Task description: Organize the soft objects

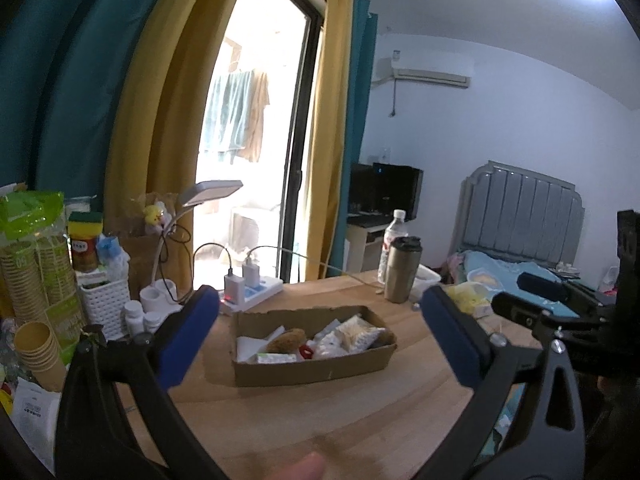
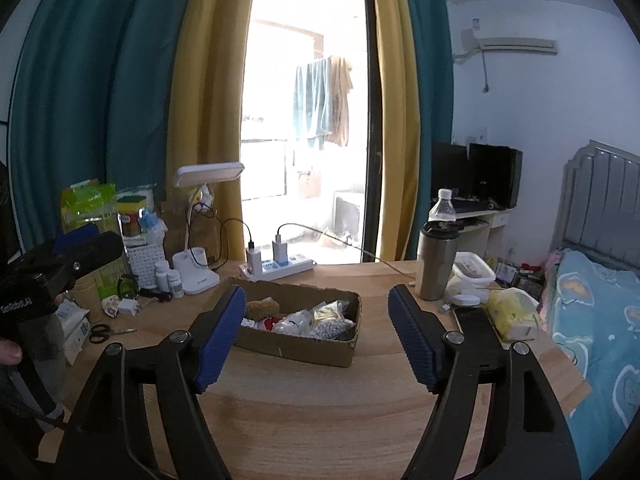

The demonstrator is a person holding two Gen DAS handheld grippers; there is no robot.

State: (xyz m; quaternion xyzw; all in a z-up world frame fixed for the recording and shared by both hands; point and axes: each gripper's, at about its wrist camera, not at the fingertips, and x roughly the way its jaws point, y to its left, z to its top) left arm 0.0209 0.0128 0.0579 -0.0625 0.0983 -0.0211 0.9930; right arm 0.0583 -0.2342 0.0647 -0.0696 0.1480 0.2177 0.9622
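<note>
Right wrist view: right gripper [image 2: 316,336] spread wide, empty, above the cardboard box [image 2: 316,350].

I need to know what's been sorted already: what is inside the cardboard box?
Inside the cardboard box lie a brown fuzzy piece, white plastic packets, a bag of white pellets and something red. Whatever lies under them is covered.

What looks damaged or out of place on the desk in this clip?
The cardboard box holding the soft items has a ragged, torn top rim, clearest along its far edge. Its contents lie jumbled: a brown plush piece, clear bags and a packet of white beads. Scissors lie loose on the desk's left. Nothing looks spilled.
</note>
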